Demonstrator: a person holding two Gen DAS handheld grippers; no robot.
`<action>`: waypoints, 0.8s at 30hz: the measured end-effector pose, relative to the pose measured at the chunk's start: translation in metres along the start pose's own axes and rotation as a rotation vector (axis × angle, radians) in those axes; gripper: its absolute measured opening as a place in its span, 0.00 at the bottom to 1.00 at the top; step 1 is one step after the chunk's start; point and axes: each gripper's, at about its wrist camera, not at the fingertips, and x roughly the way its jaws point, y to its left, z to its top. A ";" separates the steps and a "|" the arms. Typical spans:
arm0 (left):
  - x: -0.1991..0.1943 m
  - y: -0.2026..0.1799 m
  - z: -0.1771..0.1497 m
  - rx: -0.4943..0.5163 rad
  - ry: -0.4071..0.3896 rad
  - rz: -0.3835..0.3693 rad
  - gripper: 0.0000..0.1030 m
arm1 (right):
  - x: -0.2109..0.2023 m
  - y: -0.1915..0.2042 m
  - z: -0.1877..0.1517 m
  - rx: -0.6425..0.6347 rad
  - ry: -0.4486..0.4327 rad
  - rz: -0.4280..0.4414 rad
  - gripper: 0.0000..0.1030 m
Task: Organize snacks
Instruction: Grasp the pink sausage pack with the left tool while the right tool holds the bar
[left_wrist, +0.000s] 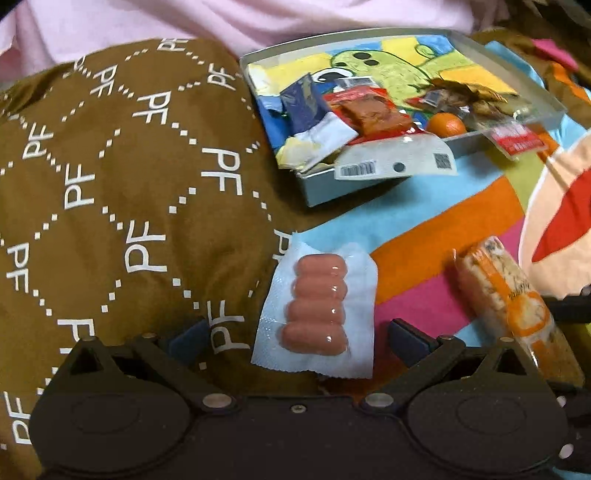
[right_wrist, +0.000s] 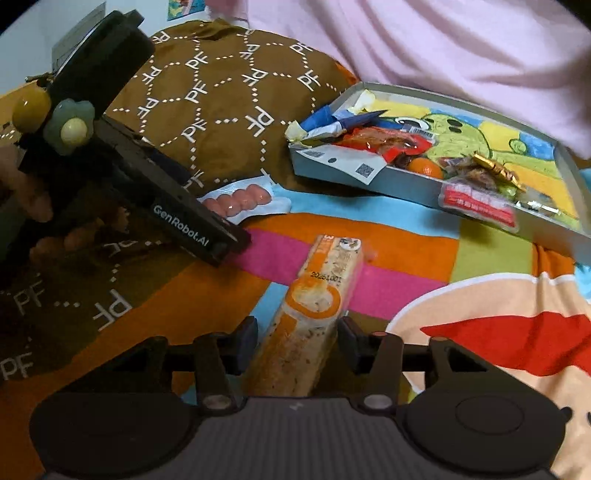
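Left wrist view: the sausage pack (left_wrist: 317, 310) lies flat on the bedding, four pink links sealed in clear plastic, half on the brown pillow (left_wrist: 122, 192) and half on the striped blanket (left_wrist: 436, 236). The left gripper (left_wrist: 295, 338) sits over its near end with both fingers spread wide, one on each side, neither touching the pack. Just to the right lies the orange bar (left_wrist: 509, 295), long and slanted (its wrapper printed with a ring).

In the right wrist view that bar (right_wrist: 314, 317) runs straight up between the fingers of the right gripper (right_wrist: 297, 339), which stand parted on either side of it with a sliver of gap showing, so nothing is clamped.

Further out, the tray (left_wrist: 546, 110) rests on the blanket beside the pillow, already holding a blue packet (left_wrist: 303, 103), a red packet (left_wrist: 373, 114), an orange fruit (left_wrist: 445, 125) and brown sweets (left_wrist: 469, 96). A red-labelled pouch (right_wrist: 480, 205) hangs over the tray's near rim. Pink cloth (right_wrist: 443, 44) fills the background.
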 end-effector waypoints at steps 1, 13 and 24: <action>0.001 0.003 0.001 -0.018 0.000 -0.008 0.99 | 0.002 -0.003 0.000 0.020 0.004 0.008 0.56; -0.003 0.004 0.008 -0.090 0.003 -0.074 0.86 | 0.010 -0.011 -0.002 0.108 0.023 0.052 0.50; -0.002 -0.006 0.006 -0.067 0.041 -0.129 0.72 | -0.012 0.009 -0.007 0.009 0.027 0.007 0.37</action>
